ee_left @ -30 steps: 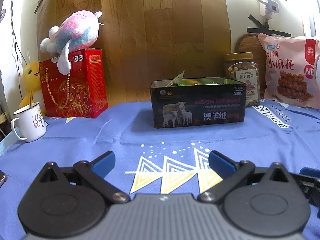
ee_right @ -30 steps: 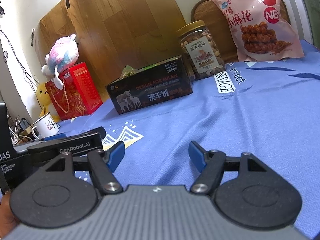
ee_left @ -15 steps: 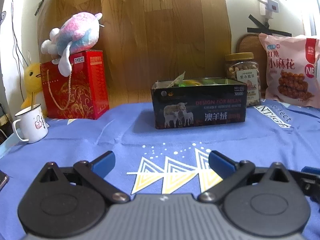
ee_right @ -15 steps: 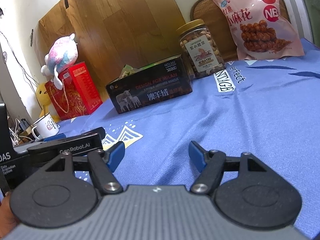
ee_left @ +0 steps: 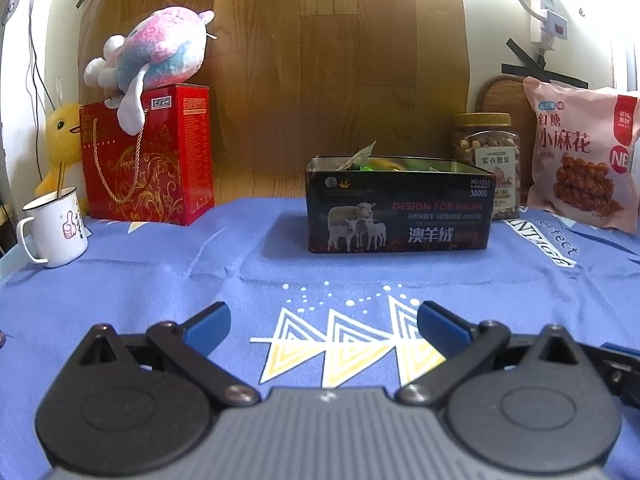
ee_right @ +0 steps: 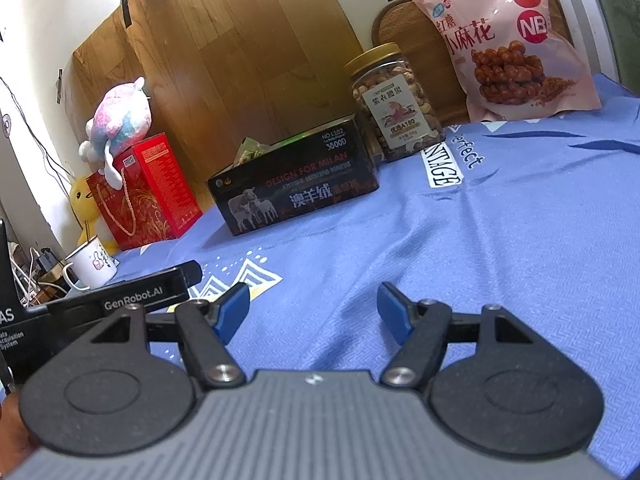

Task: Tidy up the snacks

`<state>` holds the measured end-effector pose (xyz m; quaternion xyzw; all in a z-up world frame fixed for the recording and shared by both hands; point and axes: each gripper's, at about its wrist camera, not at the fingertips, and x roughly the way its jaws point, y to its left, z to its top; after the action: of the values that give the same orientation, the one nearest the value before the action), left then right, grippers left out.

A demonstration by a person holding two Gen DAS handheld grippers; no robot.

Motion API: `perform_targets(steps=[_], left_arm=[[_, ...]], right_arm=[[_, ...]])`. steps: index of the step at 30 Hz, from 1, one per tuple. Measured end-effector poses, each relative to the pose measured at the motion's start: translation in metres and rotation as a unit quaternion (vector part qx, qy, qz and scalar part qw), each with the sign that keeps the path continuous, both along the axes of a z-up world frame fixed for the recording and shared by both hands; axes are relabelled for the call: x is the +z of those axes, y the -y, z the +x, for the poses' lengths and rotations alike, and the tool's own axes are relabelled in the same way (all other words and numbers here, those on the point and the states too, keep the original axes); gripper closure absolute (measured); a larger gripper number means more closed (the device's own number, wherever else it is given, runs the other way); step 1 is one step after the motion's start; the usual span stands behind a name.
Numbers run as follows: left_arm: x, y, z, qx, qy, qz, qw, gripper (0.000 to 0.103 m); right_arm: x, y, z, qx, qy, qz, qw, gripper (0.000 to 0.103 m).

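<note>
A black tin box (ee_left: 398, 204) (ee_right: 294, 188) with sheep printed on it stands open-topped at the back of the blue cloth, with snack packets poking out of it. To its right are a jar of nuts (ee_left: 488, 160) (ee_right: 394, 100) and a pink snack bag (ee_left: 582, 156) (ee_right: 510, 40) leaning on the wall. My left gripper (ee_left: 324, 324) hovers low over the cloth well in front of the tin, open and empty. Over the cloth nearer the right side, my right gripper (ee_right: 314, 306) is open and empty too; the left gripper's body (ee_right: 120, 300) lies just to its left.
A red gift box (ee_left: 148, 156) (ee_right: 144, 192) with a plush toy (ee_left: 154, 52) on top stands at the back left. A white mug (ee_left: 54, 226) (ee_right: 92, 266) and a yellow duck toy (ee_left: 64, 140) sit at the far left. A wood panel backs the table.
Both views shift only slightly, the left gripper edging a little forward and up. Both grippers stay open and empty.
</note>
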<state>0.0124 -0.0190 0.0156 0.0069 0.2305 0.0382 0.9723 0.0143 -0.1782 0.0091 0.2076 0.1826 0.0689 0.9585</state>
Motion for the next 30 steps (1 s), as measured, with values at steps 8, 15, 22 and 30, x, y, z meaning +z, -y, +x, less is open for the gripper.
perform_targets(steps=[8,15,22,30], left_arm=[[0.0004,-0.0017,-0.0003,0.002,0.002,-0.005,1.0,0.0],[0.0005,-0.0013,-0.0002,0.002,0.003,-0.003,1.0,0.0],[0.0006,-0.0007,-0.0005,0.004,0.002,-0.002,1.0,0.0],[0.0008,-0.0011,-0.0003,0.004,0.003,-0.003,1.0,0.0]], right_arm=[[0.0001,0.0002,-0.0003,0.001,0.001,0.004,1.0,0.031],[-0.0002,0.0003,0.0002,0.006,0.0,0.005,1.0,0.031],[-0.0001,0.0005,0.0004,0.008,0.001,0.007,1.0,0.031],[0.0001,0.0005,0.0004,0.009,0.0,0.006,1.0,0.03]])
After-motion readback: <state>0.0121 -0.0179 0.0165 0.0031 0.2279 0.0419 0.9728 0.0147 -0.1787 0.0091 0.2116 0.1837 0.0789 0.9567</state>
